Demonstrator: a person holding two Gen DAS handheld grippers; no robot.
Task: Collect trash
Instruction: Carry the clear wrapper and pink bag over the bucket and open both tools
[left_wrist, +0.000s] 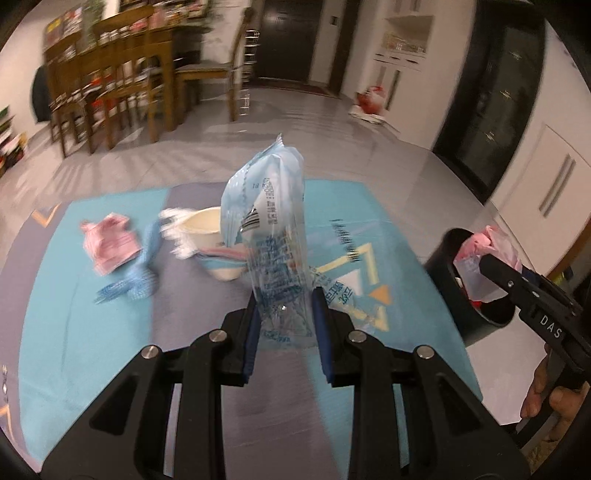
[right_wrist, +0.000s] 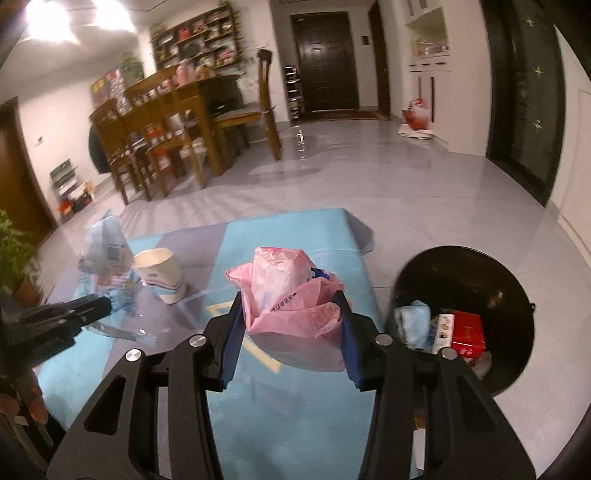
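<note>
1. The left gripper (left_wrist: 284, 306) has its jaws closed on a clear blue plastic wrapper (left_wrist: 266, 229), pinched at its lower end so the rest stands up above the fingers.
2. The right gripper (right_wrist: 291, 325) has its jaws closed on a crumpled pink plastic bag (right_wrist: 291, 295), held just left of the black trash bin (right_wrist: 491, 266), near its rim.
3. The bin is open and already holds a red box (right_wrist: 469, 332), a pale blue packet and other scraps.
4. The step in hand looks like carrying: both pieces are lifted but neither is over the bin mouth yet. The next move would be to swing the pink bag right over the opening and release it, then bring the wrapper across; both are light and floppy, so they may cling to the pads.
5. Left of the bin, a blue and grey mat (left_wrist: 92, 332) on the floor still carries a tipped white paper cup (left_wrist: 210, 236), a pink wrapper (left_wrist: 110, 243) and a blue mesh cloth (left_wrist: 136, 277).
6. Beyond the mat, further from the bin, lie glossy grey floor tiles, wooden chairs and a table (right_wrist: 177, 122), stocked shelves and a dark door (right_wrist: 325, 62).
</note>
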